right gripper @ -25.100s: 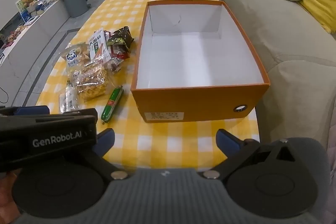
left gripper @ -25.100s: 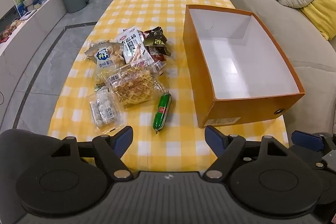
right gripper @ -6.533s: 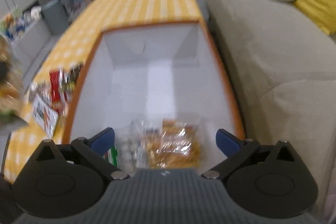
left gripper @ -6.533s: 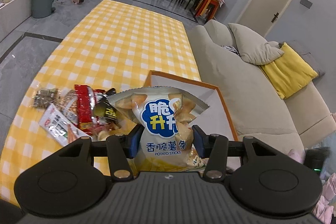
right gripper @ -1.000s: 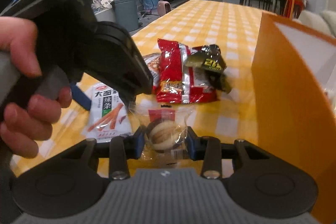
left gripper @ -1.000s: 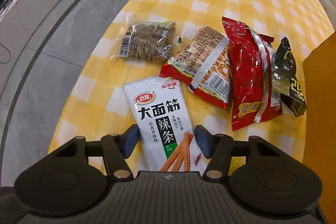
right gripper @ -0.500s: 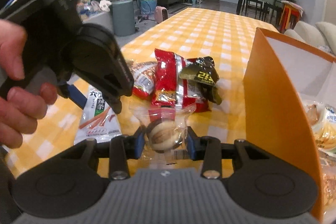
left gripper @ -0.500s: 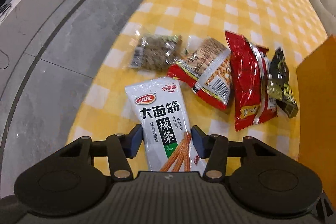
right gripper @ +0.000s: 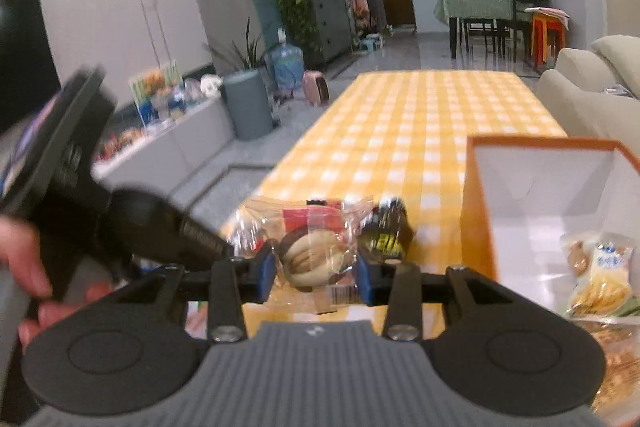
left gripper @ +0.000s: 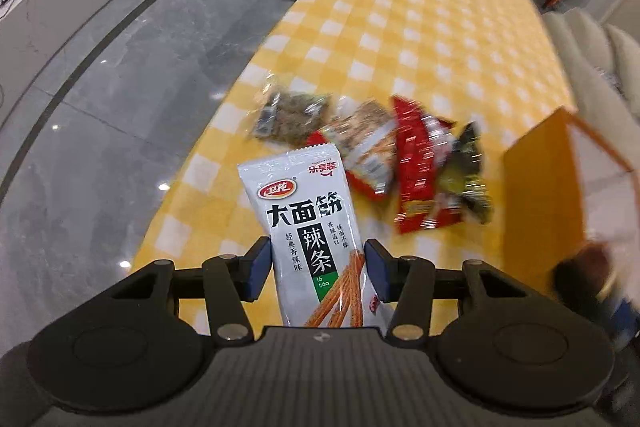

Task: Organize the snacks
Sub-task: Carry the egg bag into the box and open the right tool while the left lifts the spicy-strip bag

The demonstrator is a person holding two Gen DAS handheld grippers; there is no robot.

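Yellow-and-white checked cloth covers the long worktop (left gripper: 420,27), which stands on a grey tiled floor beside a pale sofa (right gripper: 592,95). The left gripper (left gripper: 317,269) pinches a white packet of spicy strips (left gripper: 306,223) by its lower end, held up so the packet rises clear of the cloth. Beyond it on the worktop lie a clear bag of dark snacks (left gripper: 292,117), a red-edged packet (left gripper: 366,151), a red bag (left gripper: 420,167) and a black packet (left gripper: 468,179), bunched together and blurred. An orange box (right gripper: 476,211) with a white inside stands just to their right. The right gripper (right gripper: 316,273) pinches a clear-wrapped round pastry (right gripper: 312,253), held above the worktop close to the box's left wall. Inside the box lies a bag of potato sticks (right gripper: 600,275).
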